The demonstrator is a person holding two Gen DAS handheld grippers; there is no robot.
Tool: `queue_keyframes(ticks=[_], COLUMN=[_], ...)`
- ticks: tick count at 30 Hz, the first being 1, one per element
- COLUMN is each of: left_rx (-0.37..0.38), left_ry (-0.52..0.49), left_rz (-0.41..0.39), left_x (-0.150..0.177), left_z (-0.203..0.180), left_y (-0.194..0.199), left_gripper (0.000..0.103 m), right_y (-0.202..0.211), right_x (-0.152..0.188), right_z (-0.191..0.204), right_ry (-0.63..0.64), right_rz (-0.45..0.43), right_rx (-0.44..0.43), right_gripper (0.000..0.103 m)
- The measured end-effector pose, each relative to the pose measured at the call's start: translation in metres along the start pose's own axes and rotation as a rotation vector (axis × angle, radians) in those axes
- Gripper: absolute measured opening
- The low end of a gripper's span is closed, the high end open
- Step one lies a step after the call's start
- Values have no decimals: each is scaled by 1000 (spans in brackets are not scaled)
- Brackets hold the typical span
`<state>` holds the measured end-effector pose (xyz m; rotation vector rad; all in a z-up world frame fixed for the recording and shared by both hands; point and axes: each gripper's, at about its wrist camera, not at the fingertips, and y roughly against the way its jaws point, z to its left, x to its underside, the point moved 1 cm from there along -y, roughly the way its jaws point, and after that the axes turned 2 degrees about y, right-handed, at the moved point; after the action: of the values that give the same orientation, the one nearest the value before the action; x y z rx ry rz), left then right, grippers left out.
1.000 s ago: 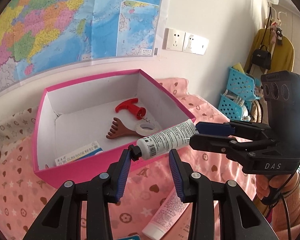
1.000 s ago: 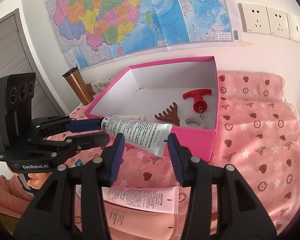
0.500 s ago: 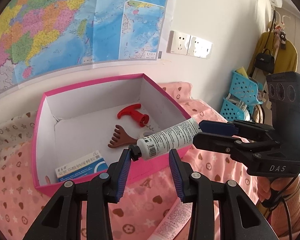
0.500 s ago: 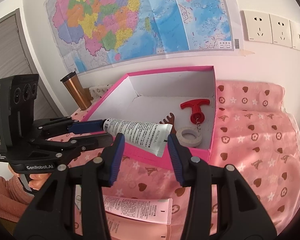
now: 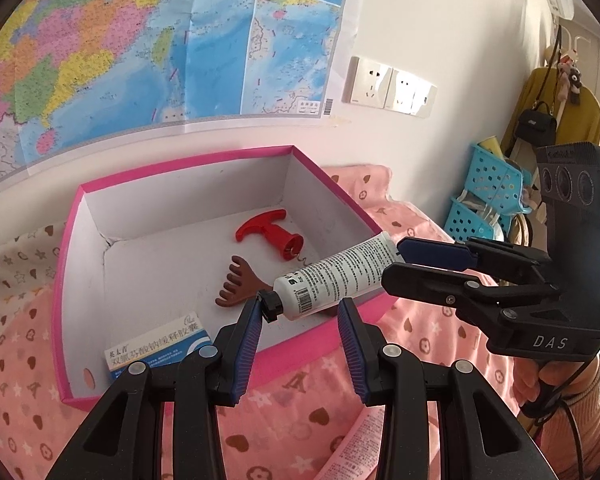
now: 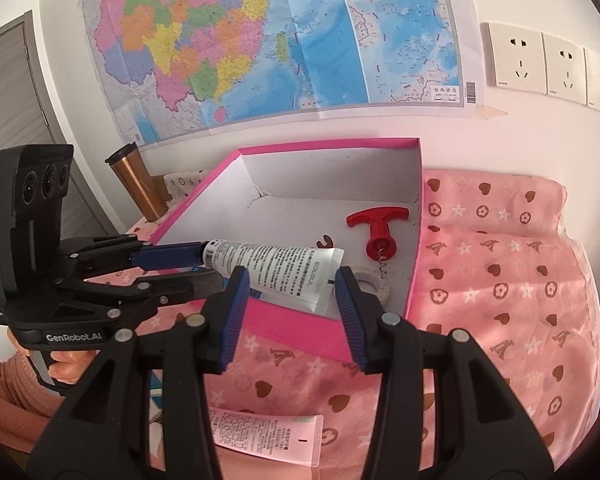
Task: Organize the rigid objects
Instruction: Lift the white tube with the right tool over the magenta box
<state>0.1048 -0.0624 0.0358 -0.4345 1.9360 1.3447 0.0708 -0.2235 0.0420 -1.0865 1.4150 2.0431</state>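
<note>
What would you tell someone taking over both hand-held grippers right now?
Left hand-held gripper: shut on the white tube, at its cap end.
Right hand-held gripper: shut on its flat end.
The tube hangs over the front wall of the pink box, not yet inside.
Done: red corkscrew, brown scraper, tape roll and medicine carton lie in the box.
Left: lower the tube in and release; then the pink tube lying on the cloth in front.

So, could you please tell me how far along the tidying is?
Done: the corkscrew, comb, tape and carton lie in the box. In hand: the left gripper and right gripper hold the white tube over its near wall. Left: a pink tube on the cloth.
</note>
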Motion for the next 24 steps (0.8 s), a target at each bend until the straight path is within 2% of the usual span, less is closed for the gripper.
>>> queue_keyframes(ticks=[10, 24], left_rx=[37, 24], left_ry=[34, 62], left_rz=[37, 81], left_x=[-6, -11], left_z=[6, 16], left_y=[-18, -40], left_gripper=[39, 39], right_y=[-17, -41], right_x=[-6, -11], right_z=[-14, -23], right_ry=[-7, 7], right_rz=[35, 95], right_rx=[30, 72], right_gripper=[47, 47])
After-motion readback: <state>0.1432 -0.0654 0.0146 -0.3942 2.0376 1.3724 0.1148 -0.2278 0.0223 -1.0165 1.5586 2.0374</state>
